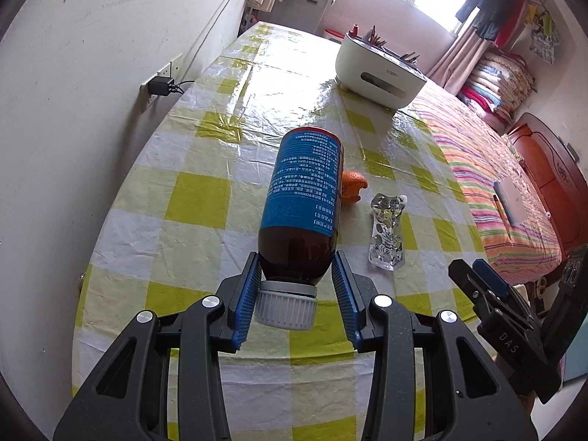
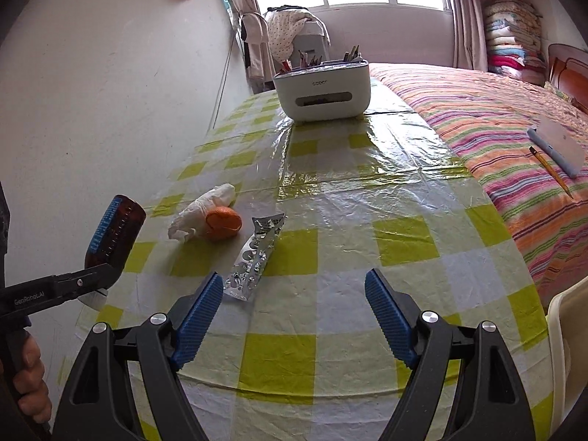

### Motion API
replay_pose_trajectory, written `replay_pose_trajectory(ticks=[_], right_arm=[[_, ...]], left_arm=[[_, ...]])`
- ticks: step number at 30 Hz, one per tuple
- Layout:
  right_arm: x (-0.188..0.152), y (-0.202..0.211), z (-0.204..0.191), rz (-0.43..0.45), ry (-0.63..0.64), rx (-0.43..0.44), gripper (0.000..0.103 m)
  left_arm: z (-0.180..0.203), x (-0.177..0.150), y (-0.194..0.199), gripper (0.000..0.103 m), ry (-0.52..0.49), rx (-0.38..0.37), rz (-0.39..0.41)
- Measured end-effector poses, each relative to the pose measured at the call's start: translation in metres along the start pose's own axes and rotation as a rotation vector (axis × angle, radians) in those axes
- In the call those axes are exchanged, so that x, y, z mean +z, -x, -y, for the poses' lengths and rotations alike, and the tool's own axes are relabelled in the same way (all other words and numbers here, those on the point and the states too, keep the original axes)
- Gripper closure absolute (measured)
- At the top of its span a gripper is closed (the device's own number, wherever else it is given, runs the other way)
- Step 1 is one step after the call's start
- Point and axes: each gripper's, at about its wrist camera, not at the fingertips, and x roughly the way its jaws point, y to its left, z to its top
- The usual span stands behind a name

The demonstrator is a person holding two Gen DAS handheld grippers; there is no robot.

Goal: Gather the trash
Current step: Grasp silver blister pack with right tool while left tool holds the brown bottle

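Observation:
My left gripper point(image 1: 297, 262) is shut on a brown bottle point(image 1: 303, 191) with a blue label and a white cap, held above the table by its shoulder; it also shows in the right wrist view point(image 2: 112, 231). On the checked tablecloth point(image 2: 367, 220) lie an orange peel point(image 2: 222, 223), a crumpled white tissue point(image 2: 202, 211) and an empty silver blister pack point(image 2: 253, 257). The peel point(image 1: 353, 185) and blister pack point(image 1: 387, 233) also show in the left wrist view. My right gripper point(image 2: 294, 286) is open and empty, low over the table just right of the blister pack.
A white tissue box organiser point(image 2: 322, 90) with pens stands at the table's far end. A bed with a striped cover point(image 2: 514, 147) runs along the right, carrying a notebook point(image 2: 558, 145) and a pencil. The wall point(image 1: 92, 92) with a socket is on the left.

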Motion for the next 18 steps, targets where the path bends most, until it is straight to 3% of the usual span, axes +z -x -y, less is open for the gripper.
replay_pose_trajectory(ticks=[18], right_arm=[[0.012,-0.089,-0.055,-0.180,0.142,-0.129,0.026]], left_arm=[[-0.010,-0.001,0.016,0.064,0.058,-0.058,0.028]])
